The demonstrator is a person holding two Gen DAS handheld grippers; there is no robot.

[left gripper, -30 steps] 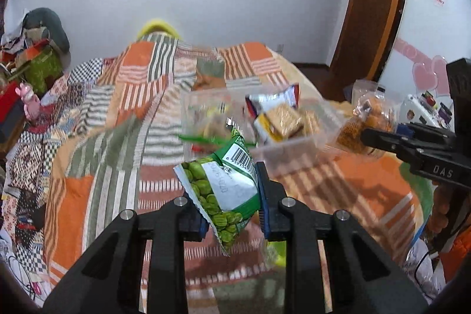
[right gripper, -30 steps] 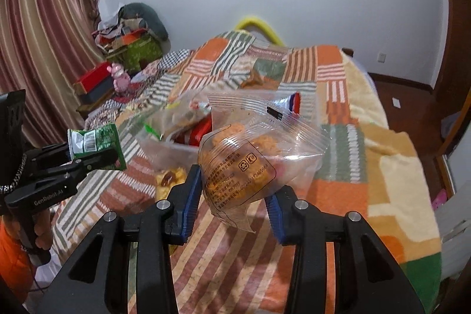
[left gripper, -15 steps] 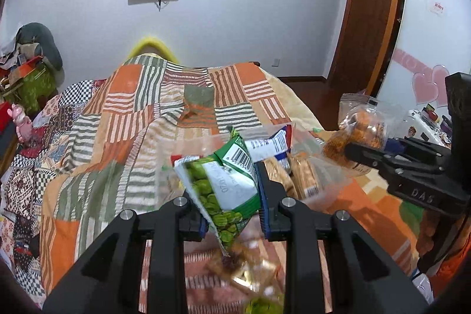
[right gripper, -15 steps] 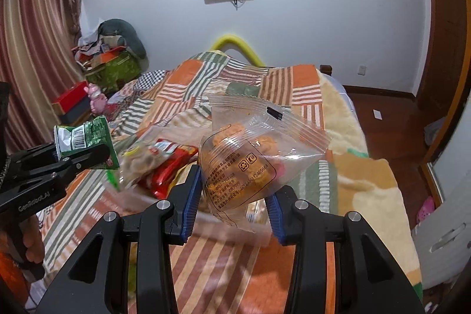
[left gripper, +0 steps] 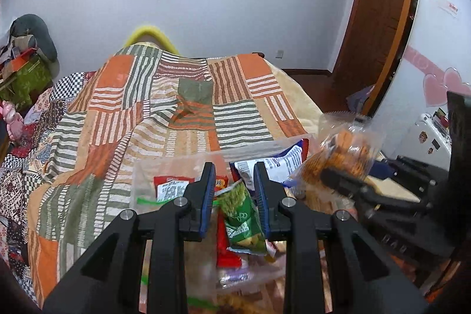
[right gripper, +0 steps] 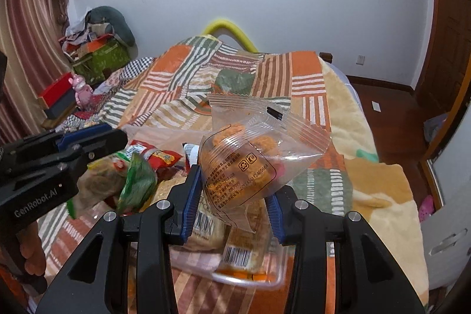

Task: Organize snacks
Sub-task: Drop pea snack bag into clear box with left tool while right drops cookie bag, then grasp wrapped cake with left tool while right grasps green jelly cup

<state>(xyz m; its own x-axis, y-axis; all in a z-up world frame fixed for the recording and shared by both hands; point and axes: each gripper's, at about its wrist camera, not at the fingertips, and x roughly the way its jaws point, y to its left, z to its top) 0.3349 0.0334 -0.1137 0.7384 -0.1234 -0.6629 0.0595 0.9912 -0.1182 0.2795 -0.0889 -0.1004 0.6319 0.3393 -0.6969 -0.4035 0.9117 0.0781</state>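
While the left gripper [left gripper: 234, 196] stands spread above the clear plastic bin [right gripper: 250, 278], the green pea packet [left gripper: 243, 218] lies loose among the snacks there; the clear pouch of orange biscuits [right gripper: 253, 164], pinched by the right gripper [right gripper: 234, 206], should be lowered well inside before being freed.

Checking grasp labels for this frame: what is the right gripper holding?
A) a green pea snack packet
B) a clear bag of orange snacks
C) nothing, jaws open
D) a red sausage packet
B: in the right wrist view, the right gripper is shut on the clear bag of orange snacks, while the green packet lies loose below the open left gripper.
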